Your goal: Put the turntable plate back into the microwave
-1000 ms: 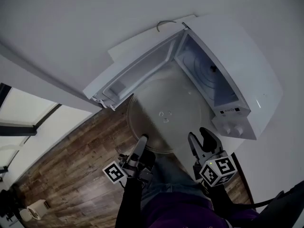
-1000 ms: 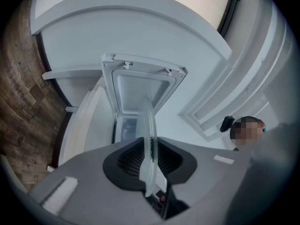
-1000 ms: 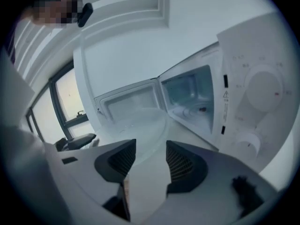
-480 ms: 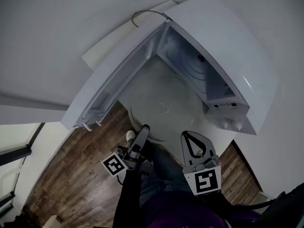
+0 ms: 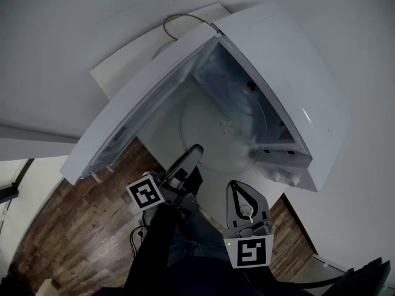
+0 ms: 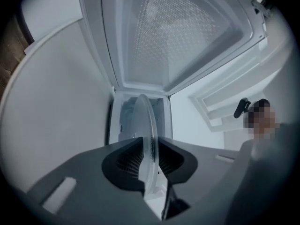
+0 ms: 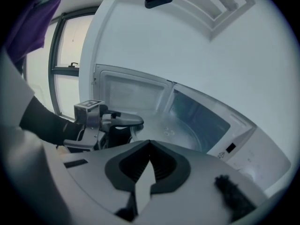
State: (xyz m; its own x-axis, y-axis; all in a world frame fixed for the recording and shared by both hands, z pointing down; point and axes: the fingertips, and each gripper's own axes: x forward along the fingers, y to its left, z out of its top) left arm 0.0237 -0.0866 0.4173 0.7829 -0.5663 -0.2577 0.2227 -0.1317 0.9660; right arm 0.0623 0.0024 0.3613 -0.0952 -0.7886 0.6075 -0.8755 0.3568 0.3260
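Note:
The clear glass turntable plate (image 5: 225, 128) lies flat, its far half inside the open microwave (image 5: 296, 91) and its near edge sticking out. My left gripper (image 5: 195, 151) has the plate's near rim between its pads. In the left gripper view the plate (image 6: 143, 116) runs edge-on between the ribbed pads, which still touch it while the jaws are opening. My right gripper (image 5: 238, 185) hangs back below the plate, shut and empty. In the right gripper view its jaws meet at a point (image 7: 150, 147), with the left gripper (image 7: 123, 121) and the plate (image 7: 185, 132) beyond.
The microwave door (image 5: 139, 113) stands swung out to the left. The control panel with knobs (image 5: 281, 171) is at the cavity's right. A cable (image 5: 176, 20) loops behind the microwave. Wooden floor (image 5: 74, 227) shows below left, and a window (image 7: 65, 64) in the right gripper view.
The left gripper has carried the plate forward into the cavity. The right gripper, open beside the plate's rim a second ago, has shut and dropped back from it.

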